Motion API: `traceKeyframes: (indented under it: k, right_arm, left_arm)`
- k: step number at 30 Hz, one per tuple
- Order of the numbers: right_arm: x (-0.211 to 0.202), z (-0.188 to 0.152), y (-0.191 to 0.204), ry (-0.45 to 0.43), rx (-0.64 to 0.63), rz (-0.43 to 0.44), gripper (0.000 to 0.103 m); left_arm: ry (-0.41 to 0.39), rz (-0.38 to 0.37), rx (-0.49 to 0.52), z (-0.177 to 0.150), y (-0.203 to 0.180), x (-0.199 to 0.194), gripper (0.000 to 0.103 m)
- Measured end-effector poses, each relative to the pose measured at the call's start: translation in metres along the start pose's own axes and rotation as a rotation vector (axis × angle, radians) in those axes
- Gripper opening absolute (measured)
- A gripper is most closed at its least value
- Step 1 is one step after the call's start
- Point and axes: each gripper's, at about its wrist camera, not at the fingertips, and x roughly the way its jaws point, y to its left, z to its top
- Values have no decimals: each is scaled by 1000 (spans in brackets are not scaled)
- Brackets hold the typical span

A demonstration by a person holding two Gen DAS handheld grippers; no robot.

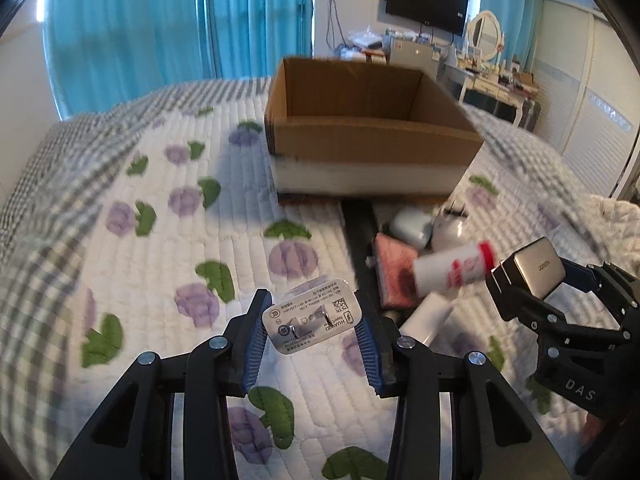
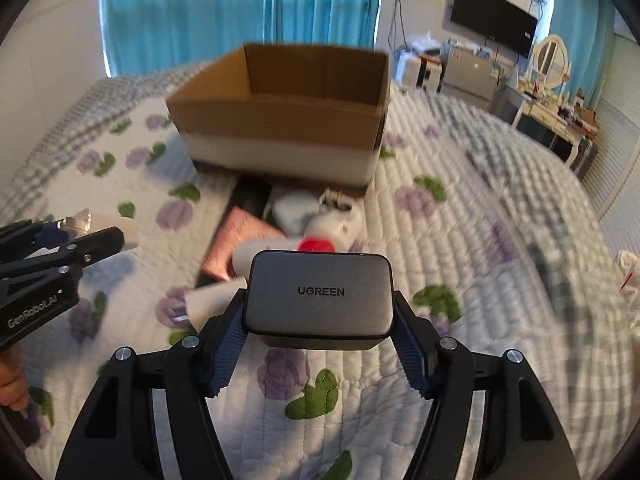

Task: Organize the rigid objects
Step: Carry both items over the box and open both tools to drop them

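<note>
My left gripper (image 1: pixel 312 322) is shut on a white Huawei charger (image 1: pixel 310 318), held above the quilt. My right gripper (image 2: pixel 318 320) is shut on a grey Ugreen charger (image 2: pixel 318 300); it also shows in the left wrist view (image 1: pixel 534 270) at the right. An open cardboard box (image 1: pixel 360 136) stands ahead on the bed, also in the right wrist view (image 2: pixel 280 120). In front of it lie a white bottle with a red cap (image 1: pixel 452 268), a pink box (image 1: pixel 394 276), a white case (image 1: pixel 410 226) and a white plug adapter (image 1: pixel 450 228).
The bed carries a white quilt with purple flowers (image 1: pixel 160 240). A black flat object (image 1: pixel 358 224) lies under the pile. Blue curtains, a wall TV (image 1: pixel 426 2) and a dressing table (image 1: pixel 492 76) stand beyond the bed.
</note>
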Motion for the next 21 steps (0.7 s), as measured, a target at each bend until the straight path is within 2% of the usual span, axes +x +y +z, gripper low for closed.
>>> traceKeyframes:
  k: [6, 12, 17, 21]
  right_arm:
    - [-50, 36, -5, -99, -24, 32, 67]
    - [-85, 100, -15, -207, -56, 39, 67]
    - [-84, 151, -25, -259, -53, 62, 67]
    - [-61, 189, -27, -279, -57, 55, 67]
  left_arm:
    - [-69, 14, 33, 45, -10, -37, 42]
    - [-131, 10, 33, 109, -10, -56, 42]
    - [-170, 30, 38, 160, -13, -39, 42]
    - [-157, 20, 59, 188, -18, 3, 42]
